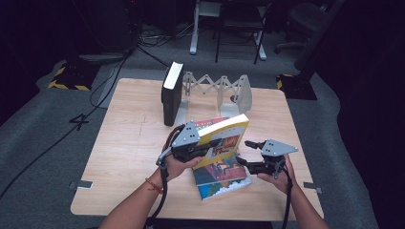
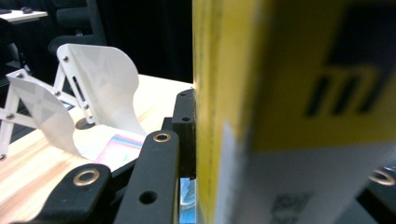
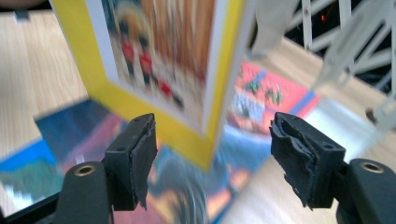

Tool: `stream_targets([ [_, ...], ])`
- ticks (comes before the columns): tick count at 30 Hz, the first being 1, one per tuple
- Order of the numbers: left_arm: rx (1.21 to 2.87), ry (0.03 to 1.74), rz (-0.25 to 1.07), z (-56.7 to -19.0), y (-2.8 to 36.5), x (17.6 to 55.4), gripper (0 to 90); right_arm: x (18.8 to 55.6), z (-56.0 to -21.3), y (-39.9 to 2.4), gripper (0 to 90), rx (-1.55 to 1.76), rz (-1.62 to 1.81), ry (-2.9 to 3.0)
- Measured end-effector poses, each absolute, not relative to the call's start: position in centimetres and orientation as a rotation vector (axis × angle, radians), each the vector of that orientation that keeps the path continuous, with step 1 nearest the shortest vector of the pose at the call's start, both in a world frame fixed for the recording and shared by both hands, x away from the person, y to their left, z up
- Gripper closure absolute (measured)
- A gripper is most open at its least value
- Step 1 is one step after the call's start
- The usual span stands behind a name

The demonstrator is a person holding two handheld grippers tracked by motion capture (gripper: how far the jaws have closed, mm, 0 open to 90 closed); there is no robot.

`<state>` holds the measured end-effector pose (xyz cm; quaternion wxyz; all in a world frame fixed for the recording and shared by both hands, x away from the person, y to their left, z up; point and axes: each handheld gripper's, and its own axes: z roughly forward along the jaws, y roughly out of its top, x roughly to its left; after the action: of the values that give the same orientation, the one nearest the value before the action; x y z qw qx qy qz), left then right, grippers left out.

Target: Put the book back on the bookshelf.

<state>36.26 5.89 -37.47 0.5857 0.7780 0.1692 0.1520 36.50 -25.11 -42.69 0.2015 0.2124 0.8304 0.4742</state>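
Observation:
A yellow-covered book hangs tilted above the table, and my left gripper is shut on its thick edge. In the left gripper view the left pad presses flat against the book. My right gripper stands open just right of it. In the right gripper view the book's lower corner hangs between the spread jaws of that gripper, clear of both pads. Under it a second, colourful book lies flat on the table.
A white accordion book rack stands at the back of the wooden table, with a black book upright at its left end. One curved rack divider is near. Chairs and cables lie beyond the table.

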Motion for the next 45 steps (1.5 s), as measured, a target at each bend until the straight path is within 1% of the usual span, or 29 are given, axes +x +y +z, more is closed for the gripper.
stream_targets([
  [6,1.829,0.411,0.388,-37.3,6.4,36.1,74.6,36.2,-43.7,-27.1,31.8,0.656,1.271,2.336],
  [7,1.838,0.416,0.404,-37.2,6.5,36.0,74.6,36.1,-44.1,-28.1,31.6,0.694,1.266,2.335],
  [13,1.838,0.416,0.405,-37.2,6.7,35.7,74.6,35.9,-45.2,-30.4,30.6,0.773,1.199,2.318],
  [19,1.832,0.436,0.416,-37.3,7.3,35.7,74.7,35.8,-46.1,-31.8,29.9,0.813,1.150,2.313],
  [24,1.827,0.473,0.453,-37.2,8.0,36.0,74.9,36.4,-47.7,-33.3,29.9,0.900,1.084,2.320],
  [32,1.814,0.513,0.494,-36.9,8.6,36.6,75.0,37.2,-48.2,-33.6,29.5,0.938,1.092,2.323],
  [38,1.772,0.567,0.535,-36.4,9.9,37.5,75.0,37.3,-48.7,-33.5,28.7,0.946,1.082,2.336],
  [45,1.744,0.650,0.614,-36.0,11.6,38.8,75.0,37.5,-49.1,-33.0,28.9,0.943,1.066,2.355],
])
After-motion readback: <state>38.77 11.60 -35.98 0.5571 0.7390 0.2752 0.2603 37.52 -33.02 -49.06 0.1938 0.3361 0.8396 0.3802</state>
